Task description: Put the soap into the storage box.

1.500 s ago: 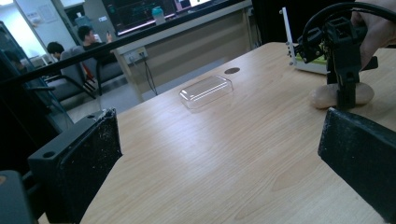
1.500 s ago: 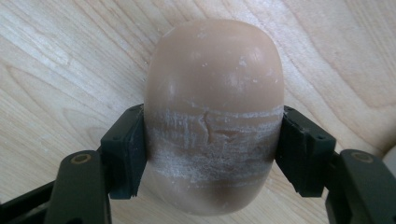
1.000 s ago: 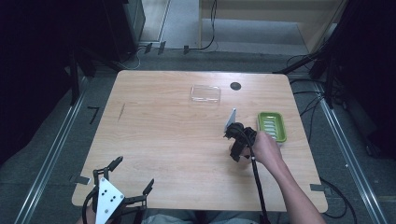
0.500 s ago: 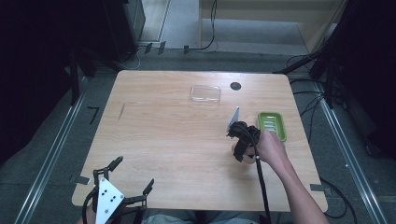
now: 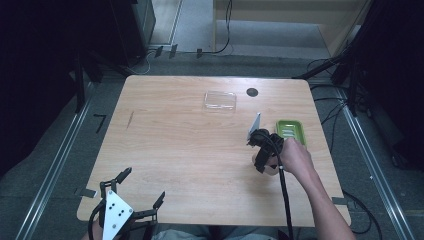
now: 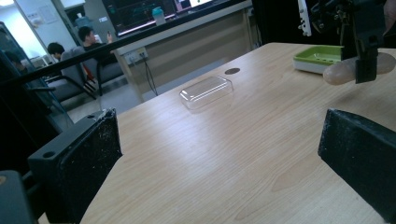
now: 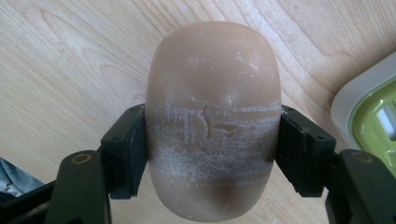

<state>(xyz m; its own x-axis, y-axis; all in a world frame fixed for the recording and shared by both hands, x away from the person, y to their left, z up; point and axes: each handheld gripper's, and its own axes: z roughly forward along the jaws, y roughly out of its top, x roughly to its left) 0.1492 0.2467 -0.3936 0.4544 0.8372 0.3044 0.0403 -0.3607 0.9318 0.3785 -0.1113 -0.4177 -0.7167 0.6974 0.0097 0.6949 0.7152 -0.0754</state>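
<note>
A tan oval soap bar (image 7: 212,116) hangs just above the wooden table, and my right gripper (image 7: 212,147) is shut on its sides. In the high view that gripper (image 5: 262,159) sits at the right middle of the table, a hand behind it. Just right of it lies a green soap dish (image 5: 291,131) with a white rim. The left gripper view shows the soap (image 6: 348,70) and the dish (image 6: 320,56) far off. My left gripper (image 5: 144,183) rests at the near left edge, open, with nothing between its jaws.
A clear plastic lid (image 5: 220,100) lies at the far middle of the table, with a round black hole (image 5: 252,92) just right of it. Cables and metal rails run along the floor on both sides. People sit in the background of the left gripper view.
My right gripper has drifted slightly to the right with the soap, closer to the green dish. The left gripper has stayed still.
</note>
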